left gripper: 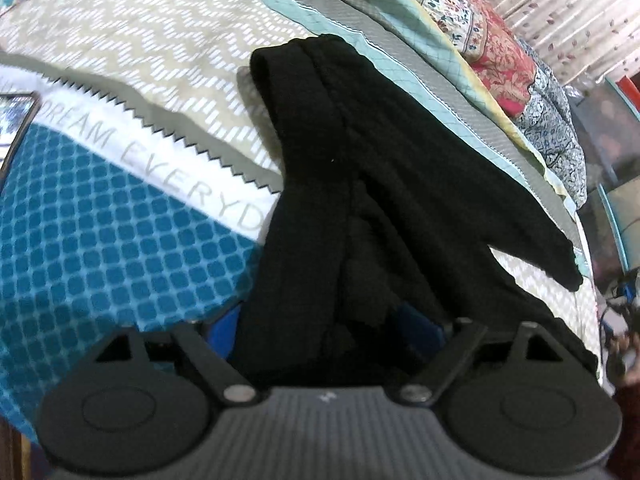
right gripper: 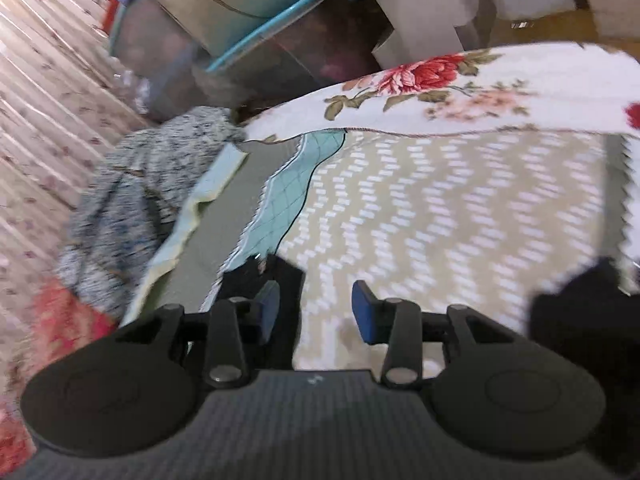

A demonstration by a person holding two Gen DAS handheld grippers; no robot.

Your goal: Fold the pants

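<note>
Black pants [left gripper: 360, 168] lie bunched on the patterned bedspread [left gripper: 120, 240] in the left wrist view, their legs stretching up and to the right. My left gripper [left gripper: 332, 328] is buried in the near end of the pants; blue pads [left gripper: 224, 332] show at both sides of the cloth, which fills the gap between them. My right gripper [right gripper: 316, 312] is open and empty over the beige zigzag bedspread [right gripper: 460, 208]. Black cloth shows behind its left finger [right gripper: 256, 276] and at the right edge [right gripper: 576, 312]. The right wrist view is blurred.
A phone [left gripper: 16, 120] lies at the left edge of the bed. Floral quilts [left gripper: 500, 48] are piled along the far side. A white rose-print sheet [right gripper: 480, 92] and a grey speckled blanket [right gripper: 140, 200] border the bed. Boxes and bins [right gripper: 248, 20] stand beyond.
</note>
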